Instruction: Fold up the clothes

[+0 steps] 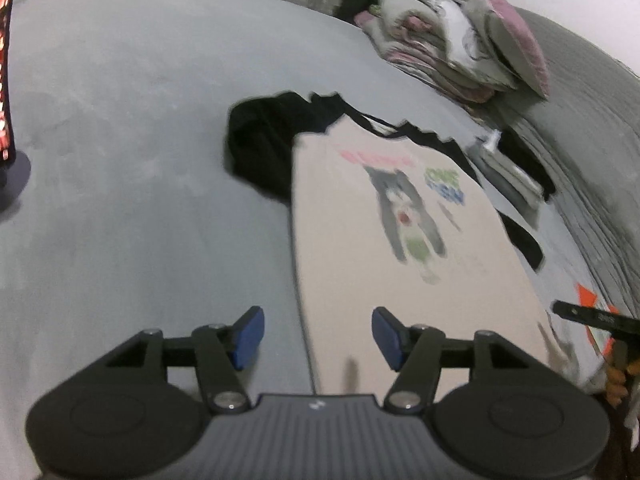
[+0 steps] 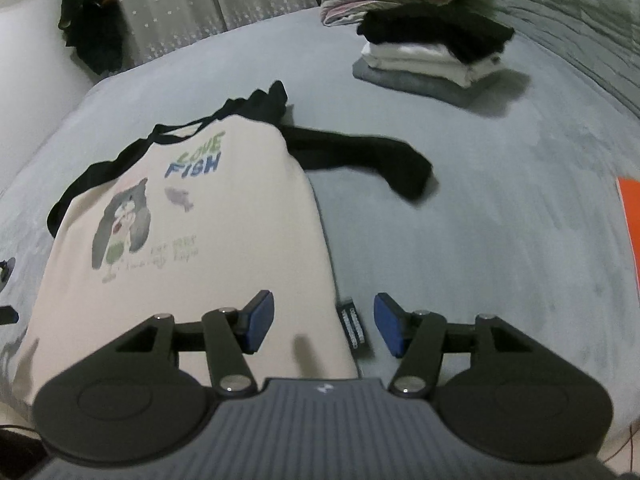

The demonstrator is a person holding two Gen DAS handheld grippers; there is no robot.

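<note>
hovering left claw (image 1: pixel 318 338), right claw (image 2: pixel 324 330), both agape

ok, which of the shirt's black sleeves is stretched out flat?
The right-hand sleeve, seen from the right wrist, lies stretched out across the bed; the other sleeve is bunched up beside the body.

Each camera sits on its own gripper and looks forward and down at the bed (image 1: pixel 120 120) from close up, the left one from the shirt's (image 1: pixel 380 240) left corner, the right one from its right corner, and both see the shirt (image 2: pixel 200 220).
</note>
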